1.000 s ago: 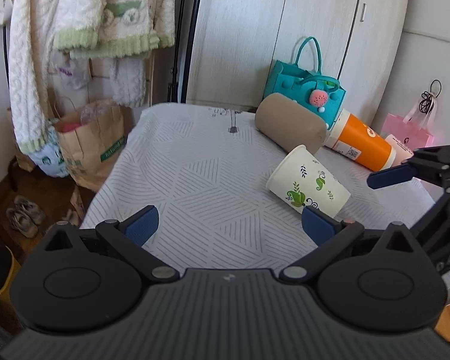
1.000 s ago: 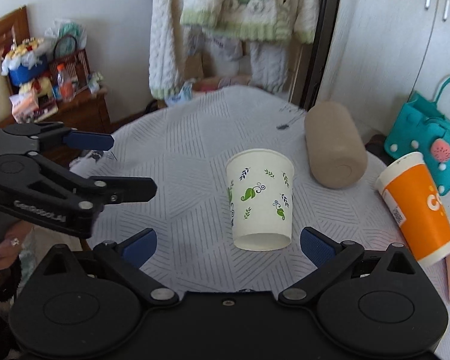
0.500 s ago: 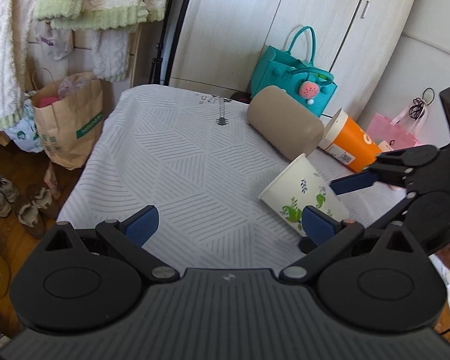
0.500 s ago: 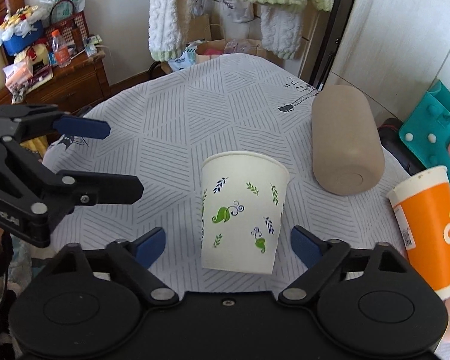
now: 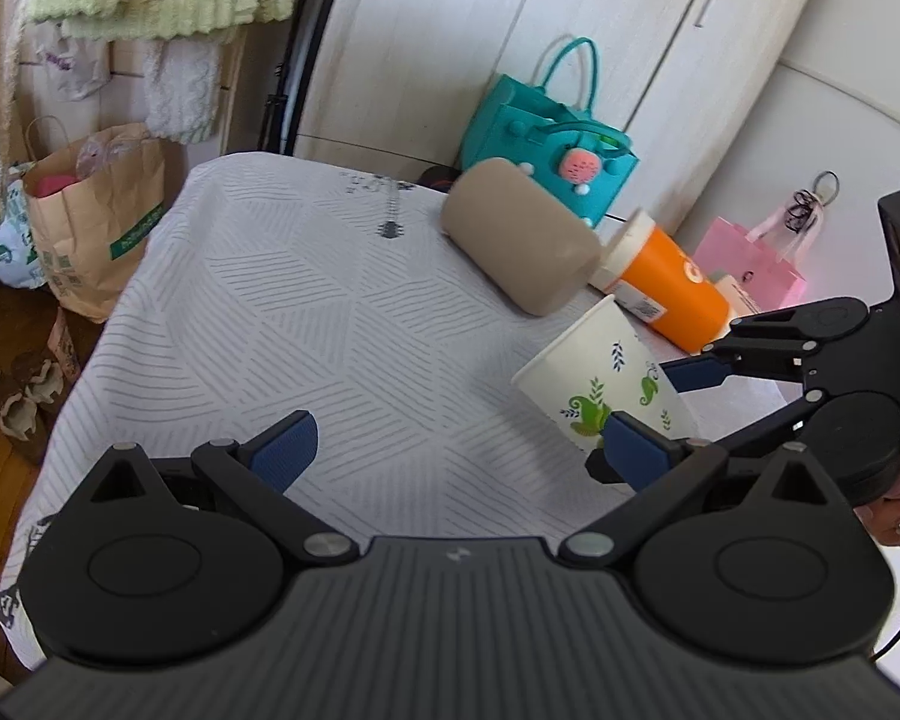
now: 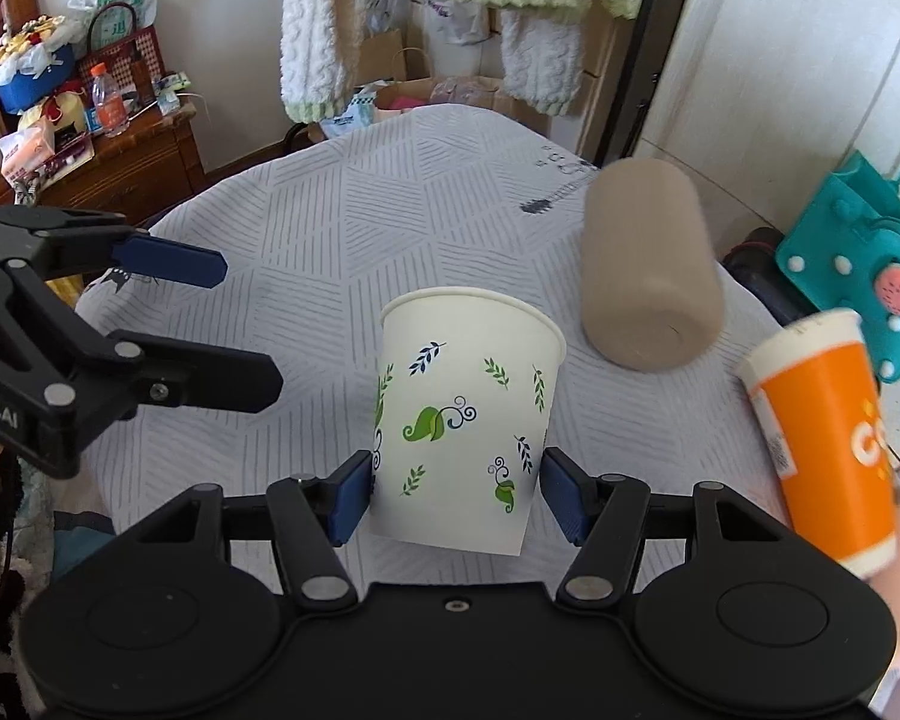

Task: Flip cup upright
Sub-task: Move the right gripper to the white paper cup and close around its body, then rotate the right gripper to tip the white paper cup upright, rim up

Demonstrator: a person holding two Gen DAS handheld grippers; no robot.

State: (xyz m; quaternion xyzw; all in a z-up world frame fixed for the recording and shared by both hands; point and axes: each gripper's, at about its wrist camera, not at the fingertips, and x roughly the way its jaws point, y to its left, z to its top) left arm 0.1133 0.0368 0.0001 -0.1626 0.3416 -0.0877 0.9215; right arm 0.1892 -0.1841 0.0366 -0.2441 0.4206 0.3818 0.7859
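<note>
A white paper cup with green and blue leaf prints (image 6: 468, 414) lies on its side on the grey patterned tablecloth (image 6: 306, 240), mouth pointing away from the right wrist camera. My right gripper (image 6: 456, 495) has its blue pads against both sides of the cup near its base. The cup also shows in the left wrist view (image 5: 606, 384), with the right gripper's fingers (image 5: 699, 372) around it. My left gripper (image 5: 456, 450) is open and empty over the table, left of the cup.
A tan cylinder (image 6: 648, 270) lies behind the cup. An orange cup (image 6: 822, 444) lies on its side to the right. A teal bag (image 6: 858, 258) stands past the table's far edge. A paper bag (image 5: 90, 210) stands on the floor to the left.
My right gripper has moved in over the cup and closed its pads onto its sides. The left gripper has drifted slightly and stays open.
</note>
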